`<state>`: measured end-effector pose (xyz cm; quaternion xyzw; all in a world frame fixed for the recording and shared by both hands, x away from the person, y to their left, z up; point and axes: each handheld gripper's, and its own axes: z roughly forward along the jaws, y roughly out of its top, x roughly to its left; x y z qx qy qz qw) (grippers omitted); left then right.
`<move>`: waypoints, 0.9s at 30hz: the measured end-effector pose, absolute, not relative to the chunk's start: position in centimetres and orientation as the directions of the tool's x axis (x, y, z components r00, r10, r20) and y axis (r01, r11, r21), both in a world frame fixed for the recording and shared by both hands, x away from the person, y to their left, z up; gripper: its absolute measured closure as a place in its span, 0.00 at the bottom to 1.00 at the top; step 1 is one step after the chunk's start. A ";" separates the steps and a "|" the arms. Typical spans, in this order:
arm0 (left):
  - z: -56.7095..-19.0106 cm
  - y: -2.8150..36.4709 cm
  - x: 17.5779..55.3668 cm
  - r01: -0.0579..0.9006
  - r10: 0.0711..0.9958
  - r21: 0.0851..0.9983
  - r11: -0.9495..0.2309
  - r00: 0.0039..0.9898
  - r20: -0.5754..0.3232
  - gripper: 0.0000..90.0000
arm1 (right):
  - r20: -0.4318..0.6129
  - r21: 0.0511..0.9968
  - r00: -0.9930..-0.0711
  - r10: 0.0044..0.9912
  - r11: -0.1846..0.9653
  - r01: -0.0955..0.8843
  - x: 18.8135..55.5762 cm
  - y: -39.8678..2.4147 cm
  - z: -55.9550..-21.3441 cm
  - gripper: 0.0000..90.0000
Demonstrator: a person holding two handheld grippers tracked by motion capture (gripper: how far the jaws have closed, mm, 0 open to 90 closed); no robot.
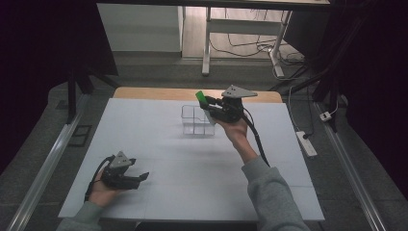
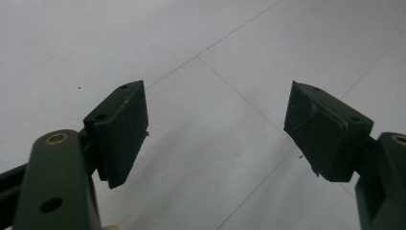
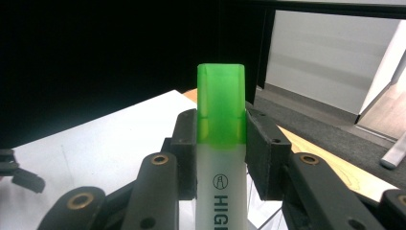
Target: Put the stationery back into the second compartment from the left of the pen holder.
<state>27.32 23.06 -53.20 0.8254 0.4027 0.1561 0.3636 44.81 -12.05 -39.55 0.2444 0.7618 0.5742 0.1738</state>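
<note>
Right tool (image 1: 210,103) grips highlighter (image 1: 201,98) above clear organizer (image 1: 195,123).

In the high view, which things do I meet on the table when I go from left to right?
Left gripper, open → clear organizer → right gripper, holding a green-capped highlighter above the organizer's right side.

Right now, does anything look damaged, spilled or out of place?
Nothing is spilled or askew. One oddity: the left tool has a chipped, peeling pad on one jaw. The right tool holds the highlighter squarely.
</note>
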 end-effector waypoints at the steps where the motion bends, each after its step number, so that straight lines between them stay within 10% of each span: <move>1: -53.2 23.1 27.3 0.552 0.778 0.725 -0.411 0.627 -0.036 0.26 | 0.019 0.960 -0.819 0.574 0.218 0.175 45.0 -11.9 -39.7 0.73; 27: -53.2 23.1 27.2 0.548 0.775 0.727 -0.413 0.631 -0.035 0.26 | 0.070 0.963 -0.785 0.616 0.164 0.215 49.3 -10.2 -40.6 0.73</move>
